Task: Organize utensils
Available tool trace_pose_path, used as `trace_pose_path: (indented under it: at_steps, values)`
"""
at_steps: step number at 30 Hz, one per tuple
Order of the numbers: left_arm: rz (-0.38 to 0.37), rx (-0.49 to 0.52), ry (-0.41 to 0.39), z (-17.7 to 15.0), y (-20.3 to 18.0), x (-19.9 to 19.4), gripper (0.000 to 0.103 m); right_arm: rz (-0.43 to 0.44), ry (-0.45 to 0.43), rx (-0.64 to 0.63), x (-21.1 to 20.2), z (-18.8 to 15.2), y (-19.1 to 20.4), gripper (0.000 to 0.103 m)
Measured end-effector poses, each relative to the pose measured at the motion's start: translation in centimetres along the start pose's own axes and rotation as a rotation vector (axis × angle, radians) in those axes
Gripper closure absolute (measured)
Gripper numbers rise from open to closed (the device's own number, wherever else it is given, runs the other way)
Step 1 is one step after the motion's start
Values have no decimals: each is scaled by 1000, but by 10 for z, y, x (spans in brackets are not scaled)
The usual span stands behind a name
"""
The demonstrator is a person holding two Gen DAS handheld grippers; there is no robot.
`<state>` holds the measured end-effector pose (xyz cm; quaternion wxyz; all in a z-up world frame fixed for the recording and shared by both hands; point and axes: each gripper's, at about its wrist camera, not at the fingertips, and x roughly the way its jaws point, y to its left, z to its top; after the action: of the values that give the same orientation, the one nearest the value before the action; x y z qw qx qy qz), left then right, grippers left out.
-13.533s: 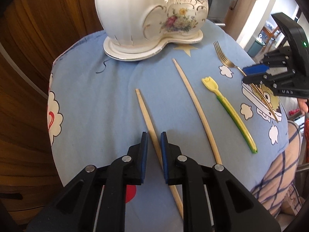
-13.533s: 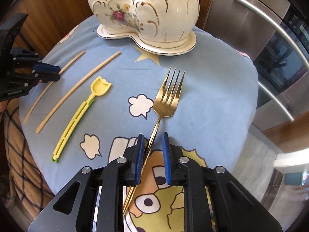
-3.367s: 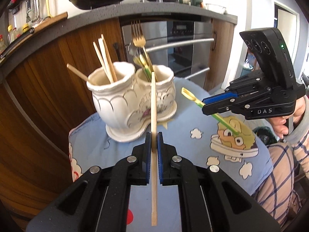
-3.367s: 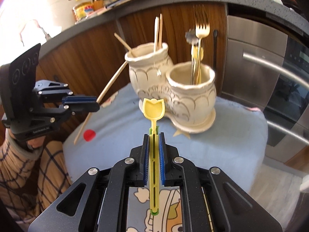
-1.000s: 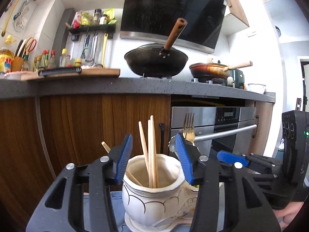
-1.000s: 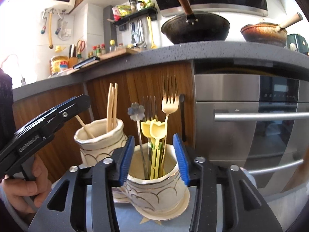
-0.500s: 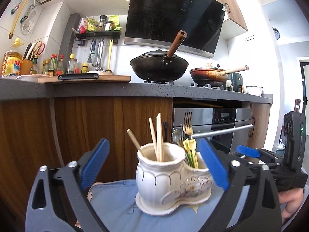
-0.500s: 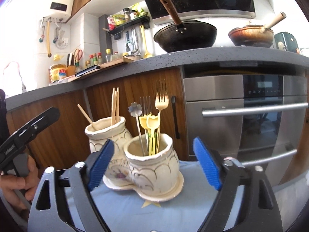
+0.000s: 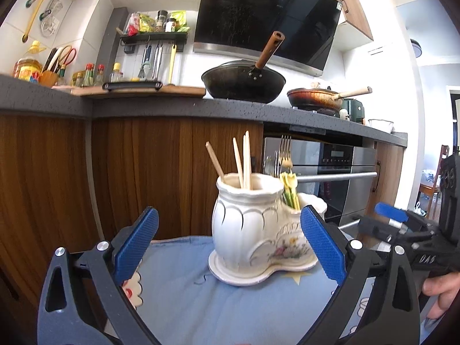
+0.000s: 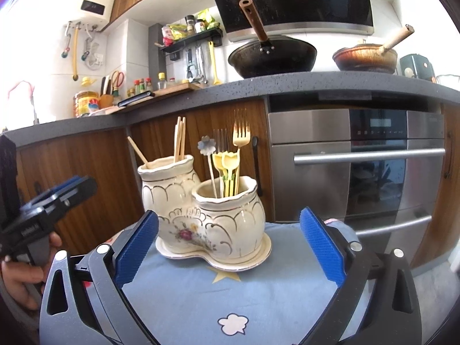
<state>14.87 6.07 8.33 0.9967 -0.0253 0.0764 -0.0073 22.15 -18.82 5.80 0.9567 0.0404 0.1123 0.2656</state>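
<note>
A white double-pot ceramic holder point(image 9: 258, 227) point(image 10: 212, 218) stands on the blue cartoon cloth point(image 9: 201, 296). Its left pot holds several wooden chopsticks point(image 9: 244, 161) point(image 10: 179, 141). Its right pot holds a gold fork point(image 10: 241, 141), yellow-green plastic forks point(image 10: 225, 169) point(image 9: 289, 187) and a flower-topped pick point(image 10: 206, 146). My left gripper point(image 9: 230, 244) is wide open and empty, in front of the holder. My right gripper point(image 10: 230, 241) is wide open and empty, also in front of it. Each gripper shows in the other's view, the right one point(image 9: 402, 224) and the left one point(image 10: 51, 198).
A wooden cabinet front point(image 9: 143, 172) and a steel oven point(image 10: 359, 166) stand behind the small table. The grey counter above carries a black wok point(image 10: 270, 54) and a brown pan point(image 10: 365, 54). The cloth's edges drop off close around the holder.
Both grippers let go of their utensils into the holder, opened wide and drew back from it. The chopstick and the yellow fork now stand in the pots.
</note>
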Motion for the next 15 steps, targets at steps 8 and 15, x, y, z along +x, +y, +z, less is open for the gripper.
trace_pose_path:
  at_steps: [8,15]
  values:
    - [5,0,21,-11,-1,2,5,-2,-22,-17,-6,1,4,5]
    - [24,15,25,-10,-4,3,5,-4,-27,-41,-7,1,8,5]
